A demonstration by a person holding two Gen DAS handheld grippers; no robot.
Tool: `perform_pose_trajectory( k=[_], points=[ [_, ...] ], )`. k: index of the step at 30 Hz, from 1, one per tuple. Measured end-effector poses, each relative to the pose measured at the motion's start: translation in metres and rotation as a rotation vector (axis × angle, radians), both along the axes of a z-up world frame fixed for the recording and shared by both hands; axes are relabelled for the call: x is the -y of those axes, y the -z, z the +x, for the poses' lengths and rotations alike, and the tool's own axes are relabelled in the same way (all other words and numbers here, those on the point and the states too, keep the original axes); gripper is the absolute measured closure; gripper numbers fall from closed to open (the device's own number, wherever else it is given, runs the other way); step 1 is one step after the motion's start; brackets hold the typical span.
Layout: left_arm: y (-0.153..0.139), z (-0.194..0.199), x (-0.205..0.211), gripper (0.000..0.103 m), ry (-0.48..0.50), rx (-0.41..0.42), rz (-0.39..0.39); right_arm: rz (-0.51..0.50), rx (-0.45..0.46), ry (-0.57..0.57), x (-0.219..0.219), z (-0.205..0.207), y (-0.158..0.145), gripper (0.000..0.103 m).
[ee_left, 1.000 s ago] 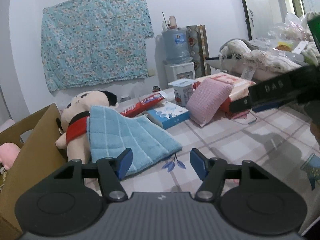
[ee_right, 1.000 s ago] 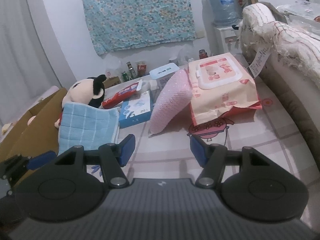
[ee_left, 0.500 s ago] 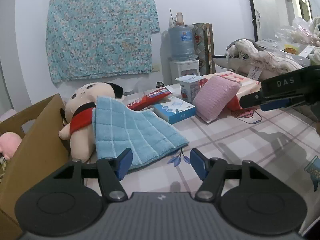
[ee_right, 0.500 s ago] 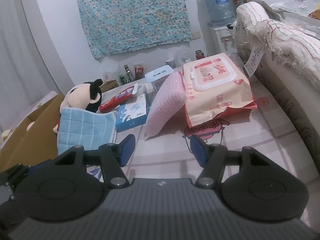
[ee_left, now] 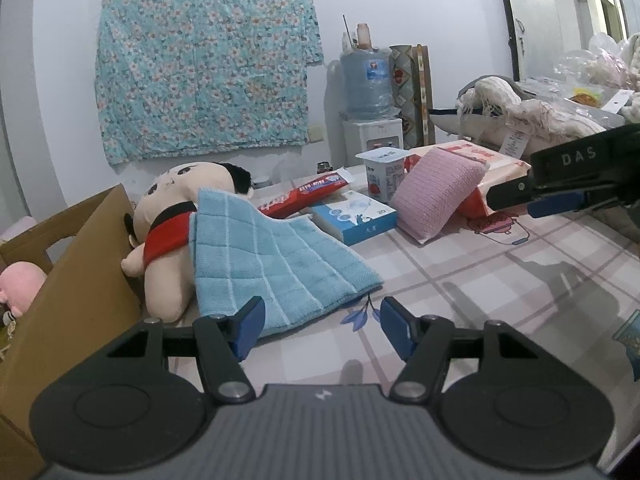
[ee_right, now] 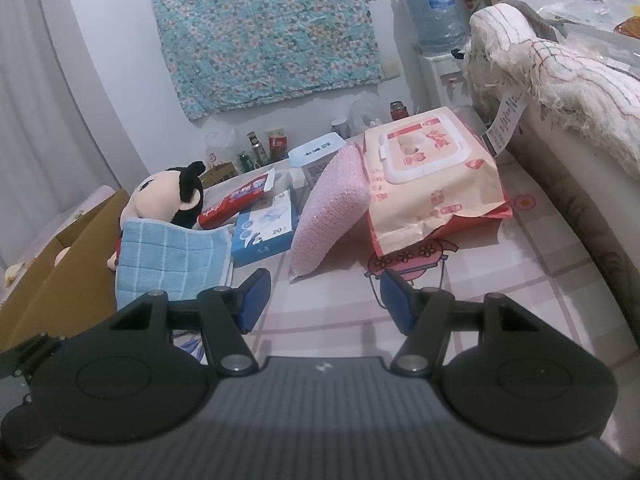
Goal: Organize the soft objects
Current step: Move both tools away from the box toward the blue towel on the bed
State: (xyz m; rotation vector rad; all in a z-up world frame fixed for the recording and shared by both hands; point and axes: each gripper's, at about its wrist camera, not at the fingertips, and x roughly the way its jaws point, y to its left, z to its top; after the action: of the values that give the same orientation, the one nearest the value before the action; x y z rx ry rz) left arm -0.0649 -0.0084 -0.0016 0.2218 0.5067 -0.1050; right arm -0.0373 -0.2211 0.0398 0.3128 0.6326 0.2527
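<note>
Both grippers lowered; one doll [ee_left: 168,216], one towel [ee_left: 276,264], one sponge [ee_left: 436,196].

So over the last second the left gripper [ee_left: 322,330] crept in closer to the blue towel [ee_left: 276,264], which looks bigger and sits right at its fingertips now. The right gripper [ee_right: 324,302] nudged forward toward the pink sponge [ee_right: 326,216] (jaws on both just as spread as before).

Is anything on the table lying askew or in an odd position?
Yes. The blue checked towel hangs half over the lying plush doll instead of lying flat, and the pink knitted pad leans tilted against the wet-wipes pack.
</note>
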Motion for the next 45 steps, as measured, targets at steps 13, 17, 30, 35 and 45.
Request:
perform_pose_trajectory(
  k=[13,17,30,35,45],
  points=[
    [-0.002,0.004,-0.007,0.038,-0.043,0.017,-0.007,0.018,-0.015,0.015,-0.001,0.008,0.000,0.043],
    [-0.012,0.008,-0.010,0.038,-0.060,0.016,-0.020,-0.011,-0.025,-0.029,-0.011,0.026,-0.009,0.043],
    [-0.055,0.049,-0.024,0.037,-0.072,-0.047,-0.049,0.031,0.016,-0.073,-0.044,0.083,-0.052,0.037],
    [-0.066,0.066,-0.035,0.037,-0.066,-0.102,-0.083,0.011,-0.017,-0.024,-0.054,0.101,-0.052,0.037],
    [-0.109,0.074,-0.040,0.037,0.004,-0.133,-0.124,0.071,-0.052,0.016,-0.043,0.113,-0.040,0.037]
  ],
)
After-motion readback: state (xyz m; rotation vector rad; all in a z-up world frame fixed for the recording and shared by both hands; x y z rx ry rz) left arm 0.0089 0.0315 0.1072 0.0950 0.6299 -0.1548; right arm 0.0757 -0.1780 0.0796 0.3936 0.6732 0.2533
